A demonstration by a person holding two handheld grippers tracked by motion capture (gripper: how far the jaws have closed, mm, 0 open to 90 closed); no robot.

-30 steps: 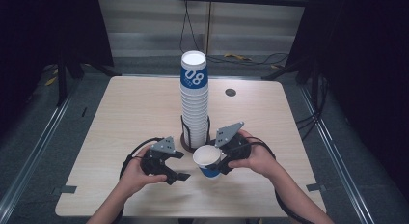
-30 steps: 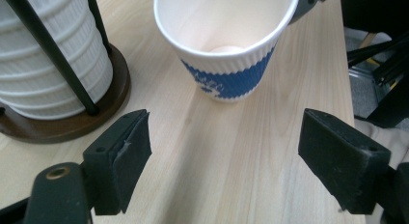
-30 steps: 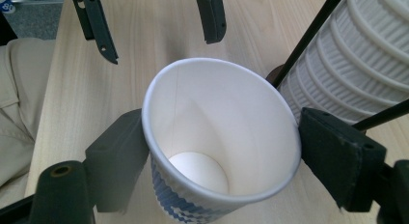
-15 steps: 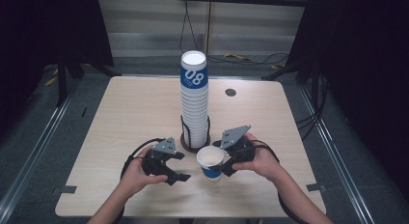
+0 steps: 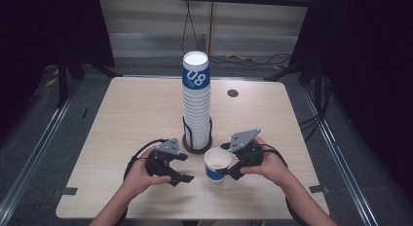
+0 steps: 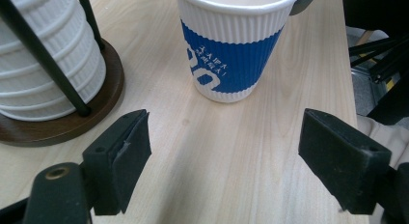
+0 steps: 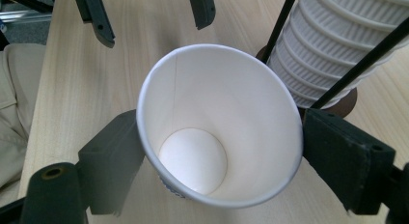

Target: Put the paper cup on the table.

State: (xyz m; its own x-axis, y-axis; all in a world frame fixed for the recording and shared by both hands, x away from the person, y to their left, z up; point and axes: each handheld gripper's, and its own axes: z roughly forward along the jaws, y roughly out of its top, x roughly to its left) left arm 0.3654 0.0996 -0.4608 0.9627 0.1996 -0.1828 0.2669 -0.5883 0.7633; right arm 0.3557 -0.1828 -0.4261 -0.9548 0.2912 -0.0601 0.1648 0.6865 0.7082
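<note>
A white paper cup (image 5: 217, 163) with a blue band stands upright on the table, just right of front of a tall stack of the same cups (image 5: 196, 104) in a black wire holder on a round wooden base (image 6: 62, 122). My right gripper (image 5: 224, 161) is shut on the cup (image 7: 193, 156), one jaw on each side below the rim. The cup is empty inside. My left gripper (image 5: 183, 167) rests to the cup's left, open, with bare table between its jaws (image 6: 222, 161). The cup (image 6: 226, 50) is a short way ahead of it. The stack (image 7: 347, 45) rises at upper right.
The light wooden table (image 5: 122, 114) has a small black disc (image 5: 233, 93) set in its far right part. Black cables loop behind both hands. The front edge lies close under the forearms. Dark floor and metal rails surround the table.
The right gripper has carried the cup slightly to the right and a little nearer the front edge. The left gripper has stayed open in about the same place.
</note>
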